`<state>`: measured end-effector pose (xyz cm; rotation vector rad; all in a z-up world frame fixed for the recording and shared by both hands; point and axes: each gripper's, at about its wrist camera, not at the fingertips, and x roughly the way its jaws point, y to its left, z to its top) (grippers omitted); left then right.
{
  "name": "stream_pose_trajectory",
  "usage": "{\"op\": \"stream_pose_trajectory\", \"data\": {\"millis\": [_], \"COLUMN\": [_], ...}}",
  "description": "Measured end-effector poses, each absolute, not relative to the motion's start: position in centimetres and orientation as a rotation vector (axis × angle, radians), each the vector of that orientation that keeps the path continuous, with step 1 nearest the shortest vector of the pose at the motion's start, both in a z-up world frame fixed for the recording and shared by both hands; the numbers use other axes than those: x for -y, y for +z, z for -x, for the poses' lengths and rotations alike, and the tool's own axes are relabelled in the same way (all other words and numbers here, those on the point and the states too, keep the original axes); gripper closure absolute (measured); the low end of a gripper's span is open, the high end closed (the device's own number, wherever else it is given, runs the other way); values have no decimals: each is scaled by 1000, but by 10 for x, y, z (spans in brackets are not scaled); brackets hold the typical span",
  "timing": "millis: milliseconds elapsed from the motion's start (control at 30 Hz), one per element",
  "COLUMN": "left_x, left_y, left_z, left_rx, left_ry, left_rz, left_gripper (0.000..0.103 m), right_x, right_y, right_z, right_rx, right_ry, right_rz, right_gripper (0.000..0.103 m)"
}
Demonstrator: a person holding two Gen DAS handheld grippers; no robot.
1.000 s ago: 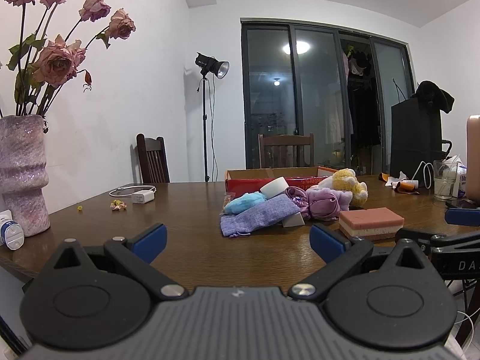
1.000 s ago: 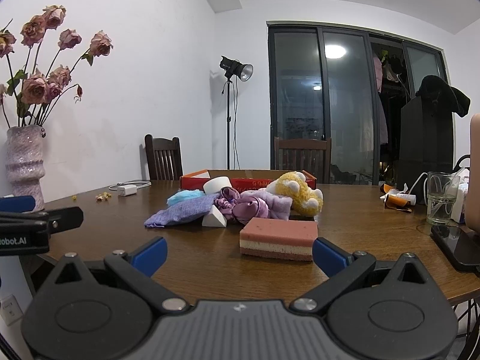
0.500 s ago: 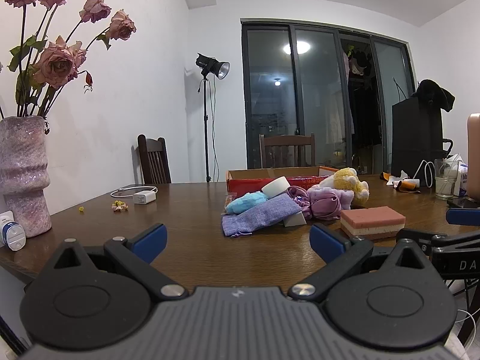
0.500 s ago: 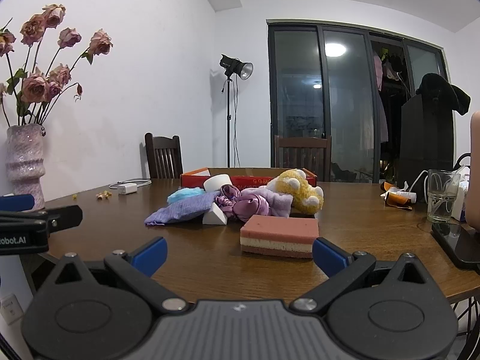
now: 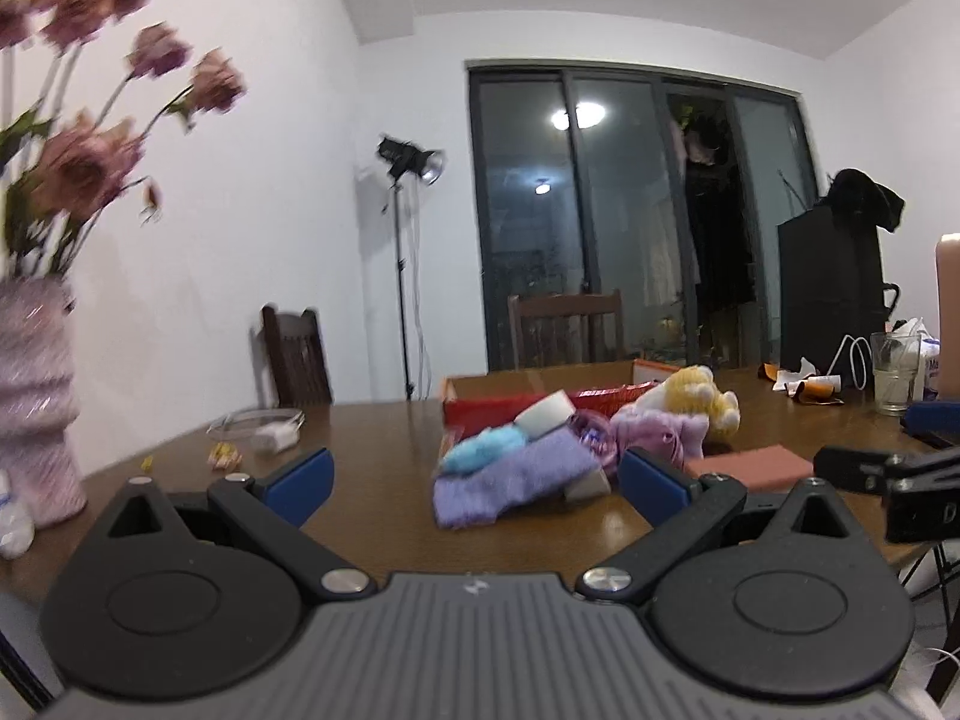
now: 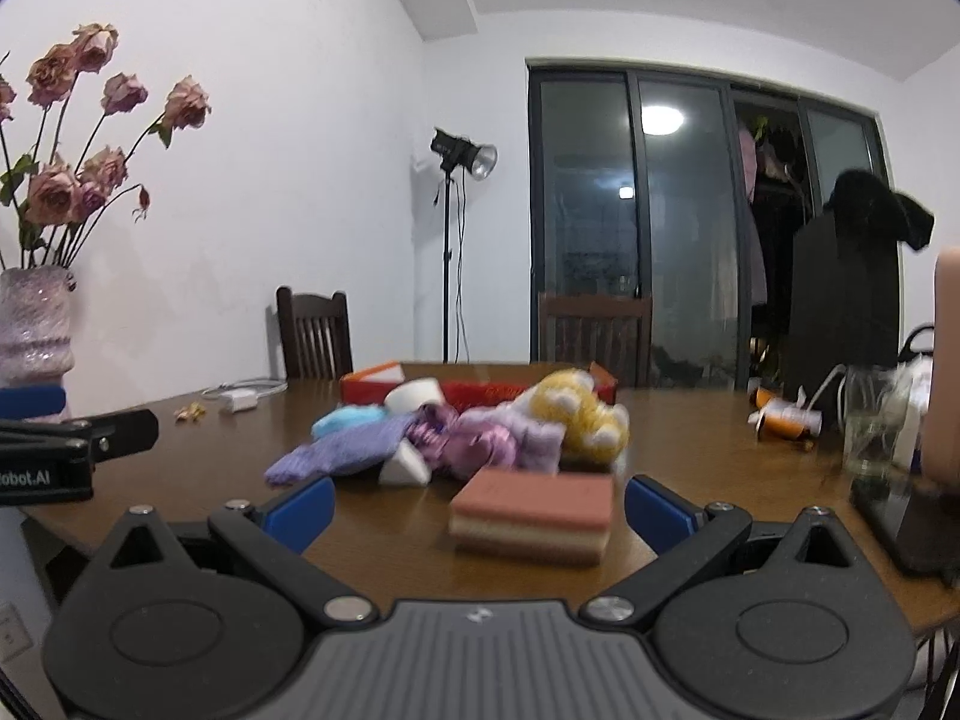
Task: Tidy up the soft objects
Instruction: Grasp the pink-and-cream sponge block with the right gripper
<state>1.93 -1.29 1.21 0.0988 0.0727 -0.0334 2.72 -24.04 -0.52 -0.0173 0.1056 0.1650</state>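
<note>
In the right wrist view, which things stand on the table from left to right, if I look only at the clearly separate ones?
Vase → white charger → purple cloth → pink sponge → glass cup → black phone.

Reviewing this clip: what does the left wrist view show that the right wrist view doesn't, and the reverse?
Only the left wrist view shows the white bottle beside the vase, at the table's left edge.

Only the right wrist view shows the dark phone lying flat at the table's right edge.

Both show the pile of soft things before the red box: purple cloth, blue fluff, yellow plush toy and pink sponge. Both grippers, left gripper and right gripper, have open, empty jaws.
</note>
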Motion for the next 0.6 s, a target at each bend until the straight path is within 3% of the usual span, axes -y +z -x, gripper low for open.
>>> {"op": "stream_pose_trajectory", "data": {"millis": [233,333,400,533,600], "left_x": [46,59,68,83,90], "left_y": [15,11,9,0,-6], "left_z": [-89,-118,-137,-179,-196], "left_rx": [-171,-279,-353,-496,-554], "left_ry": [-181,-280,-329,-423,-453], "left_rz": [-101,-28,15,93,119], "left_gripper": [0,8,21,34,52], "right_x": [282,300,308,323,326], "right_y": [10,10,6,-3,-7], "right_z": [-94,-126,-145,-173,-182], "right_rx": [-160,-243,-305,-411,-435], "right_ry": [105,142,154,231,258], "right_rz": [-29,-92,-115,-199,-213], "right_gripper": [0,4,26,32,37]}}
